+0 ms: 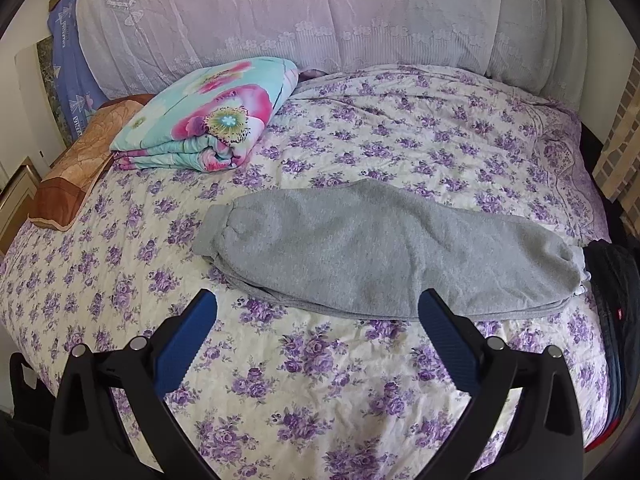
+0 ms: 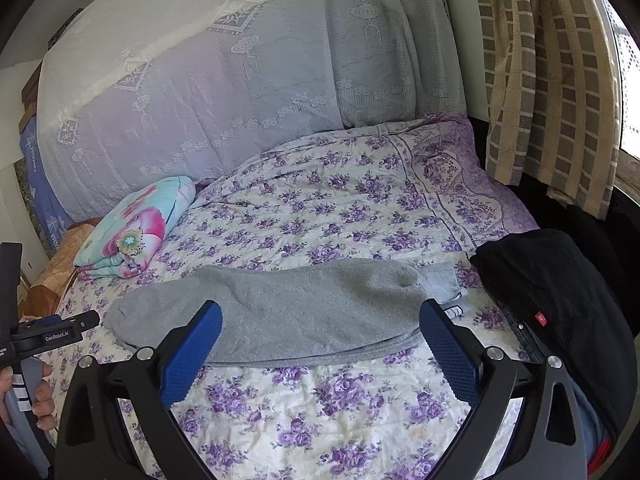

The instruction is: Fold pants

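Nearest the cameras, both tools sit low over the bed (image 1: 320, 400) with nothing in them. The left hand-held gripper (image 1: 318, 304) has its blue pads spread wide, framing the near edge of the pants (image 1: 380, 248). The right hand-held gripper (image 2: 320, 314) is just as wide apart, its tips straddling that same near edge further along. Neither pad touches cloth, as far as these views show. They look poised for the next pinch, one toward each end.

At the far left of the right view a hand (image 2: 24, 392) grips the handle of the other tool.

Now the pants themselves: grey sweats, lying flat across the middle of the bed. The legs look stacked one on the other, since layered edges show along the near hem. Cuffs point left, waistband (image 2: 440, 280) to the right, with a drawstring end peeking out. I'd judge the lengthwise fold done and the crosswise fold still to come, which suits a grip at each end.

Just beside the waistband lies a dark pile (image 2: 560, 300) of clothing with a small red tag. It may be finished pieces parked out of the way.

Further back, a floral quilt (image 1: 208, 120) sits folded near the lace-draped headboard (image 1: 300, 12). A checked curtain (image 2: 540, 80) hangs at far right.
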`<state>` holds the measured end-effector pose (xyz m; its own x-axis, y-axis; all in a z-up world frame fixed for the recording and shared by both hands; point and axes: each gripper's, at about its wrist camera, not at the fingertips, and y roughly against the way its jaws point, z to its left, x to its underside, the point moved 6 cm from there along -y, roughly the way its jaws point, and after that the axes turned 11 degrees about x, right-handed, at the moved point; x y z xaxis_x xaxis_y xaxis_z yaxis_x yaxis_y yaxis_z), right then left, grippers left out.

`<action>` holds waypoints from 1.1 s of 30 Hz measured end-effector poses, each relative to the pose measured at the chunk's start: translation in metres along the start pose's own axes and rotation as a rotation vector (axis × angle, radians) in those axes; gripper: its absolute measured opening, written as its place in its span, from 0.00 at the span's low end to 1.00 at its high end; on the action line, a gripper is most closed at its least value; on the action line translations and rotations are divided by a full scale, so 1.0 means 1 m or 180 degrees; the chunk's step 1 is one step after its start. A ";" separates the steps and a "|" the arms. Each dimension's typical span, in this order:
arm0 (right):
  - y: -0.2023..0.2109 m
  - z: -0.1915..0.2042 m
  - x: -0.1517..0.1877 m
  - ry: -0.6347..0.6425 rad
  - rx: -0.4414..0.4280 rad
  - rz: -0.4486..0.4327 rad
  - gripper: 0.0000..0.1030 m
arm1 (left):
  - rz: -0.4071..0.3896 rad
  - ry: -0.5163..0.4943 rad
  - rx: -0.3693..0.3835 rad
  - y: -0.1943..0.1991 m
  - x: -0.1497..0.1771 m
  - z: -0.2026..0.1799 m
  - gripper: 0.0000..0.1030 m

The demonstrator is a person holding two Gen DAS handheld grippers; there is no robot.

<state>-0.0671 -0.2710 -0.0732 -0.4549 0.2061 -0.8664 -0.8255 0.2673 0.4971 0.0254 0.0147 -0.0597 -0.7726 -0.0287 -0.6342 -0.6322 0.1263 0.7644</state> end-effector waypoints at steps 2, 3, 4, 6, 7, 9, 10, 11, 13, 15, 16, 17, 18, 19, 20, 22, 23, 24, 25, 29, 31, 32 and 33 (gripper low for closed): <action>0.003 -0.007 0.001 -0.0037 0.0030 0.0007 0.96 | 0.0025 -0.0026 -0.0007 -0.002 0.002 -0.002 0.96; 0.005 -0.010 0.001 -0.0064 0.0040 0.0003 0.96 | 0.0033 -0.0038 -0.0006 -0.002 0.003 -0.002 0.96; 0.008 -0.013 0.000 -0.0085 0.0050 -0.0009 0.96 | 0.0037 -0.0051 -0.0005 -0.002 0.004 -0.003 0.96; 0.015 -0.018 -0.003 -0.0100 0.0081 -0.0044 0.96 | 0.0043 -0.0056 -0.0005 -0.003 0.005 -0.004 0.96; 0.018 -0.019 -0.005 -0.0094 0.0085 -0.0057 0.96 | 0.0050 -0.0054 0.0007 -0.004 0.005 -0.004 0.96; 0.027 -0.024 -0.010 -0.0055 0.0074 -0.0078 0.96 | 0.0058 -0.0057 0.0030 -0.005 0.005 -0.005 0.96; 0.032 -0.027 -0.012 -0.0020 0.0080 -0.0091 0.96 | 0.0058 -0.0060 0.0038 -0.006 0.005 -0.006 0.96; 0.038 -0.030 -0.015 0.0018 0.0095 -0.0105 0.96 | 0.0059 -0.0064 0.0047 -0.006 0.004 -0.006 0.96; 0.049 -0.039 -0.022 0.0086 0.0121 -0.0136 0.96 | 0.0058 -0.0072 0.0069 -0.008 0.004 -0.008 0.96; 0.060 -0.050 -0.028 0.0143 0.0123 -0.0142 0.96 | 0.0059 -0.0091 0.0075 -0.010 0.002 -0.010 0.96; 0.065 -0.057 -0.032 0.0170 0.0116 -0.0141 0.96 | 0.0064 -0.0103 0.0078 -0.012 0.002 -0.012 0.96; 0.070 -0.064 -0.036 0.0192 0.0126 -0.0147 0.96 | 0.0072 -0.0115 0.0079 -0.013 0.002 -0.013 0.96; 0.075 -0.072 -0.040 0.0213 0.0148 -0.0163 0.96 | 0.0081 -0.0129 0.0078 -0.014 0.002 -0.015 0.96; 0.079 -0.081 -0.044 0.0229 0.0193 -0.0185 0.96 | 0.0085 -0.0143 0.0080 -0.015 0.002 -0.016 0.96; 0.082 -0.089 -0.047 0.0252 0.0245 -0.0205 0.96 | 0.0086 -0.0158 0.0080 -0.015 0.002 -0.017 0.96; 0.083 -0.098 -0.049 0.0300 0.0356 -0.0224 0.96 | 0.0093 -0.0184 0.0078 -0.016 0.001 -0.019 0.96; 0.081 -0.099 -0.048 0.0303 0.0395 -0.0221 0.96 | 0.0094 -0.0195 0.0077 -0.017 0.000 -0.020 0.96; 0.078 -0.098 -0.045 0.0293 0.0383 -0.0205 0.96 | 0.0092 -0.0203 0.0069 -0.017 0.000 -0.021 0.96; 0.073 -0.095 -0.043 0.0274 0.0331 -0.0175 0.96 | 0.0088 -0.0210 0.0059 -0.017 -0.001 -0.021 0.96; 0.053 -0.067 -0.031 0.0275 0.0096 -0.0055 0.96 | 0.0058 -0.0210 0.0026 -0.015 -0.006 -0.017 0.96; 0.046 -0.053 -0.029 0.0310 0.0033 -0.0057 0.96 | 0.0035 -0.0201 -0.0001 -0.014 -0.010 -0.015 0.96; 0.043 -0.049 -0.029 0.0310 0.0006 -0.0053 0.96 | 0.0025 -0.0189 -0.0010 -0.013 -0.011 -0.013 0.96; 0.041 -0.045 -0.030 0.0301 -0.0029 -0.0047 0.96 | 0.0014 -0.0176 -0.0020 -0.012 -0.012 -0.012 0.96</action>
<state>-0.1023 -0.3085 -0.0295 -0.4720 0.1123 -0.8744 -0.8351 0.2609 0.4842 0.0416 0.0017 -0.0600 -0.7711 0.0266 -0.6361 -0.6292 0.1202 0.7678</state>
